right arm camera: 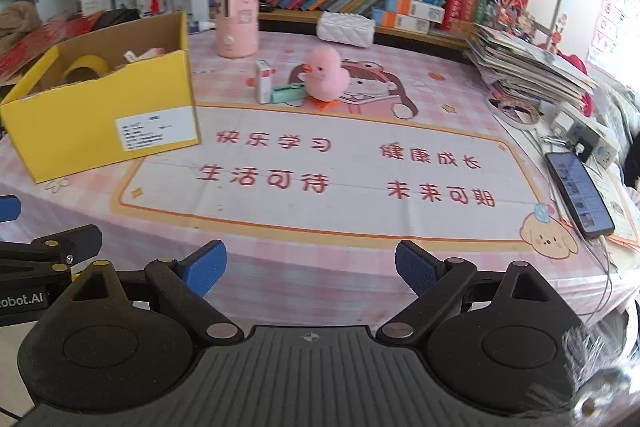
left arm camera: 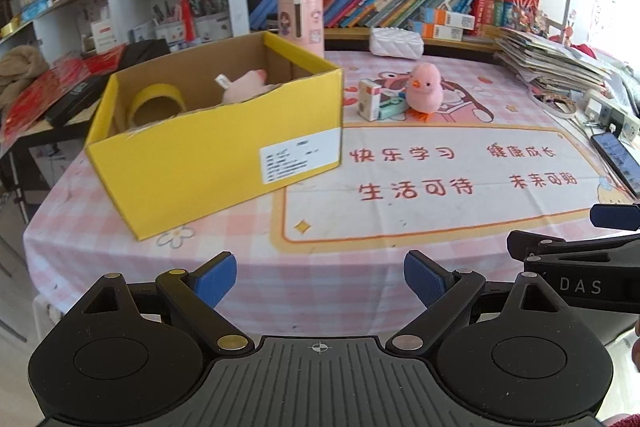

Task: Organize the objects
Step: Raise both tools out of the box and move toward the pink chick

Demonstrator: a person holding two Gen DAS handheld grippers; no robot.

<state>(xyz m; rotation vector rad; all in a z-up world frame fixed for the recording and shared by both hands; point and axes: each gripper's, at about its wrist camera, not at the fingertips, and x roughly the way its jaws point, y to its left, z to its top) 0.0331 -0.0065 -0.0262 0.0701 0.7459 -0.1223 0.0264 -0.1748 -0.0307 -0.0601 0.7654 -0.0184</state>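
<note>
An open yellow cardboard box [left arm camera: 208,163] [right arm camera: 80,131] stands on the left of the table, holding a roll of yellow tape [left arm camera: 156,103] [right arm camera: 86,67] and a pink plush toy [left arm camera: 248,87]. Behind the printed mat sit a pink plush chick [left arm camera: 424,87] [right arm camera: 324,75], a small white carton [left arm camera: 369,99] [right arm camera: 264,81] and a mint-green item [left arm camera: 390,107] [right arm camera: 288,93]. My left gripper [left arm camera: 320,279] hangs open and empty over the near table edge. Beside it, my right gripper [right arm camera: 310,267] is open and empty too.
A pink cylinder [left arm camera: 302,23] [right arm camera: 236,15] and a white quilted pouch [left arm camera: 396,41] [right arm camera: 346,29] stand at the back before shelves of books. A paper stack [right arm camera: 528,67], a power strip [right arm camera: 588,139] and a phone [right arm camera: 580,195] crowd the right side. The pink tablecloth [right arm camera: 320,267] hangs over the near edge.
</note>
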